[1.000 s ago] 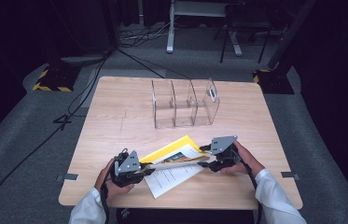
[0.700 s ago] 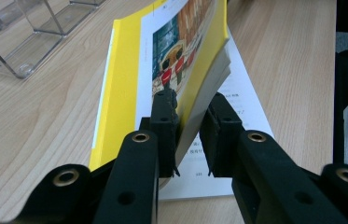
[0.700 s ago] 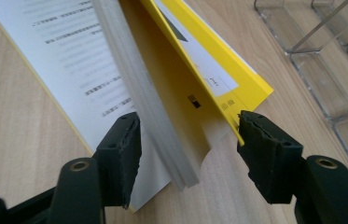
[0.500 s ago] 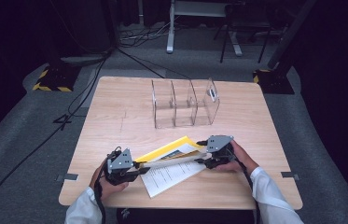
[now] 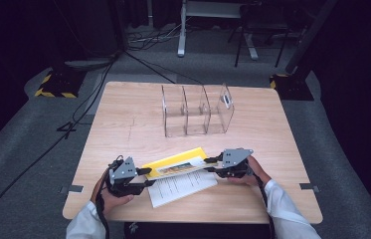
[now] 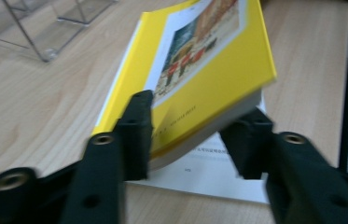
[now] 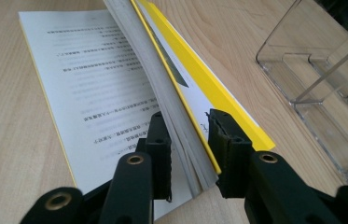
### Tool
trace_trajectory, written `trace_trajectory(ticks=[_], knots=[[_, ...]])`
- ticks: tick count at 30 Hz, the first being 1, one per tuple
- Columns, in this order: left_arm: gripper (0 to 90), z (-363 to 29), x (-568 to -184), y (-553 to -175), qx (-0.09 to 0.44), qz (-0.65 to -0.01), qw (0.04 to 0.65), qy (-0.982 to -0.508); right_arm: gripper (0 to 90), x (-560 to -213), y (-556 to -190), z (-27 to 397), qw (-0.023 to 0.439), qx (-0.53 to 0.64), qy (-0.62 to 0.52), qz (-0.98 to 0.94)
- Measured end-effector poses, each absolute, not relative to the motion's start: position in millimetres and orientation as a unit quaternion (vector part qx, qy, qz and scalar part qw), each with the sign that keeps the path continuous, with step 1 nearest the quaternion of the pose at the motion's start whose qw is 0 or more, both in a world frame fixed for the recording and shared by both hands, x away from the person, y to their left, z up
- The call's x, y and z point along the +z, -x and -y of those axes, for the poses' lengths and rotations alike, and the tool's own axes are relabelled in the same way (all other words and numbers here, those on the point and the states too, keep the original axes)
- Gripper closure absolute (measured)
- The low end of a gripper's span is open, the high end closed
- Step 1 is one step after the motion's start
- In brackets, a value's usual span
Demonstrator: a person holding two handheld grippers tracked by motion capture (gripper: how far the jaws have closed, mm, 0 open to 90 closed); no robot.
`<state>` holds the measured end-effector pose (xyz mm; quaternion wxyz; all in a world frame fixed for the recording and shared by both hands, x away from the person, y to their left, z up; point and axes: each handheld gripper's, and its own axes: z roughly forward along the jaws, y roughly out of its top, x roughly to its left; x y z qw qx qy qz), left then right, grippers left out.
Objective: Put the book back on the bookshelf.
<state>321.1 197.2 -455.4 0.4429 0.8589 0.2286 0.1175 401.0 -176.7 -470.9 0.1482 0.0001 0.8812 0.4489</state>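
A yellow book hangs tilted just above the table, held at both ends. My left gripper is shut on its near-left corner; in the left gripper view the book sits between the jaws of my left gripper. My right gripper is shut on the opposite end. In the right gripper view my right gripper clamps the cover and the fanned pages of the book. Under the book lies a white printed booklet, also seen as the text page.
A clear acrylic divider rack with several slots stands upright at the middle back of the wooden table. The rack's base is close on the book's far side. Dark floor, cables and stands surround the table.
The left gripper has shifted a little to the left. The book has tipped between the two grippers, so its yellow cover now faces up more.
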Motion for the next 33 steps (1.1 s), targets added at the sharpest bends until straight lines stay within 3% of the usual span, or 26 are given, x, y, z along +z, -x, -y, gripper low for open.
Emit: trace_trajectory(ticks=[1,5,11,12,16,18,21,26,29,33], knots=[[50.5,-195.0,-453.1,-319.9,0.132,-0.235,0.433,-0.860,72.2,-470.9,-401.0,176.7,0.148,0.449,0.000,-0.881],[34.5,-178.7,-443.1,-313.3,0.137,-0.227,0.427,-0.864,74.1,-465.5,-395.2,173.9,0.157,0.444,0.009,-0.882],[31.2,-157.9,-439.5,-313.7,0.166,-0.222,0.401,-0.873,77.6,-460.3,-387.3,169.9,0.155,0.447,0.020,-0.881],[33.0,-157.4,-439.5,-315.6,0.166,-0.223,0.400,-0.873,77.8,-460.3,-386.4,169.3,0.155,0.446,0.022,-0.881],[61.2,-158.1,-441.4,-318.2,0.175,-0.211,0.396,-0.876,77.8,-461.3,-384.6,168.4,0.154,0.446,0.024,-0.881],[68.4,-159.9,-442.7,-318.3,0.172,-0.199,0.392,-0.882,77.1,-462.7,-384.2,168.7,0.150,0.446,0.022,-0.882],[72.6,-161.7,-445.8,-318.7,0.165,-0.187,0.391,-0.886,73.5,-465.1,-386.4,169.7,0.134,0.456,0.014,-0.880],[75.5,-166.5,-448.5,-319.6,0.154,-0.182,0.400,-0.885,58.9,-475.7,-399.9,174.1,0.107,0.465,-0.029,-0.878],[76.0,-168.5,-448.6,-320.3,0.147,-0.184,0.410,-0.881,59.4,-481.4,-405.7,174.8,0.110,0.463,-0.040,-0.878],[76.0,-171.8,-447.2,-321.8,0.141,-0.186,0.417,-0.879,70.8,-479.5,-402.8,174.1,0.126,0.470,-0.019,-0.874]])
